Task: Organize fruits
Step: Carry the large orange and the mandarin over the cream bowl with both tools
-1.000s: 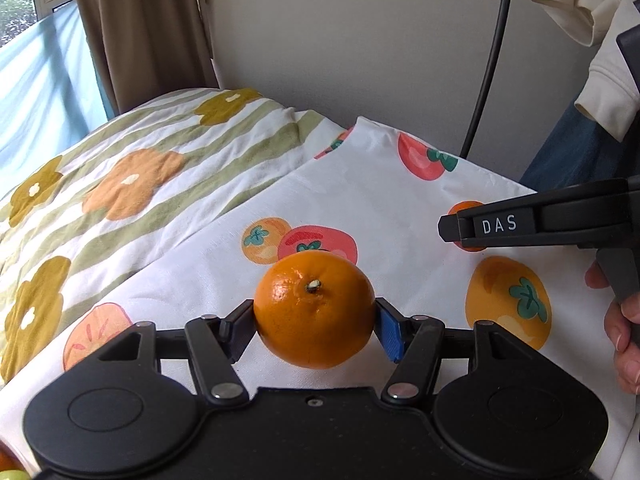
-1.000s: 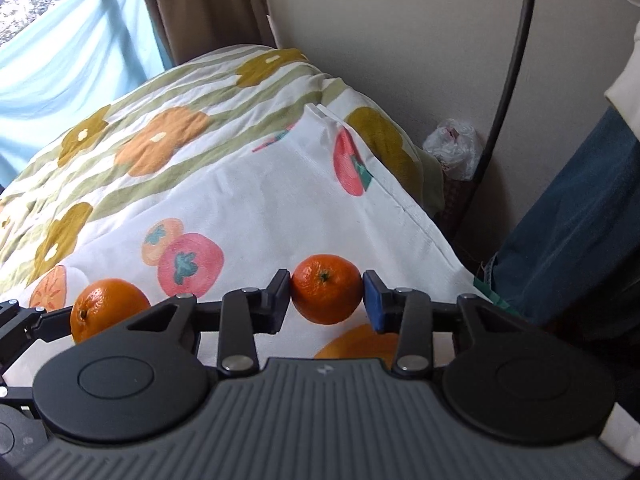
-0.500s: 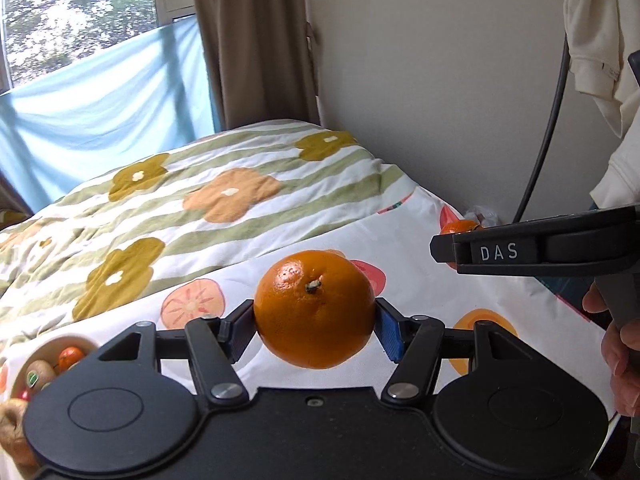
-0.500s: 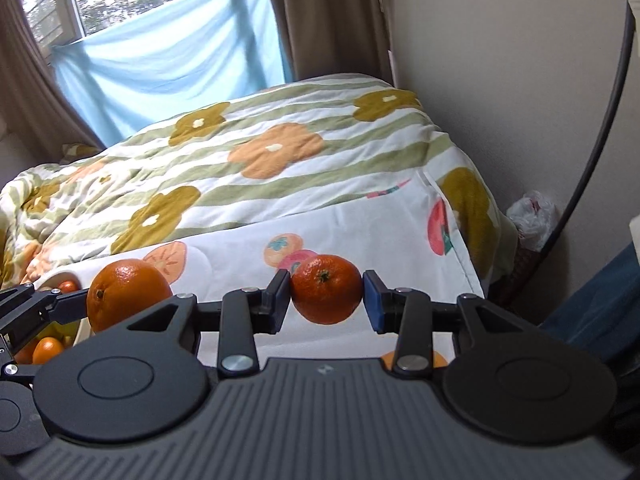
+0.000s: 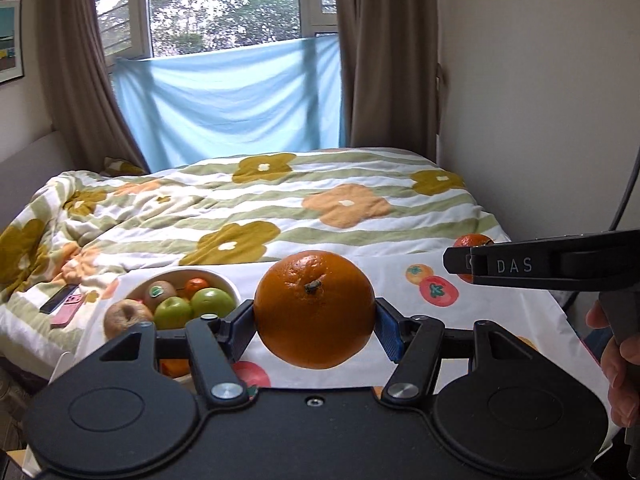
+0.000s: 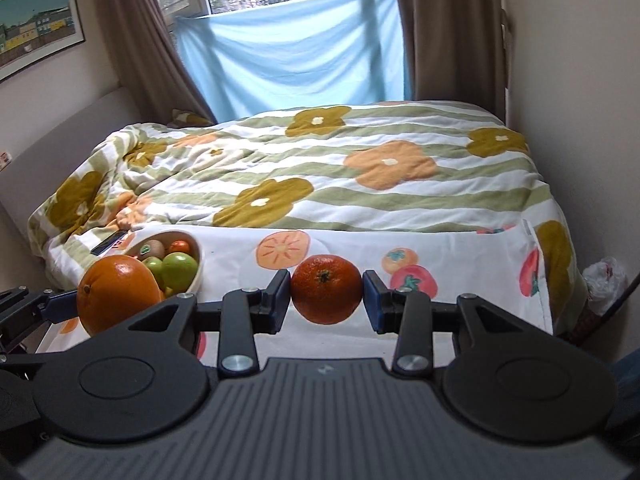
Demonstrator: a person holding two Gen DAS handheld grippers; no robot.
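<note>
large orange (image 5: 315,308) and small tangerine (image 6: 326,289) held above cloth, stems facing camera.

Bowl (image 5: 230,286) partly hidden, perhaps by tongs

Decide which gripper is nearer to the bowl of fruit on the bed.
Left. The left gripper, holding the large orange, is right beside the bowl. The right gripper, holding the smaller orange, is further off to the bowl's right.

Two oranges (image 5: 315,308) (image 6: 326,289), two green apples (image 5: 212,302) (image 5: 173,312), one bowl (image 5: 230,286), one phone (image 5: 66,304)
</note>
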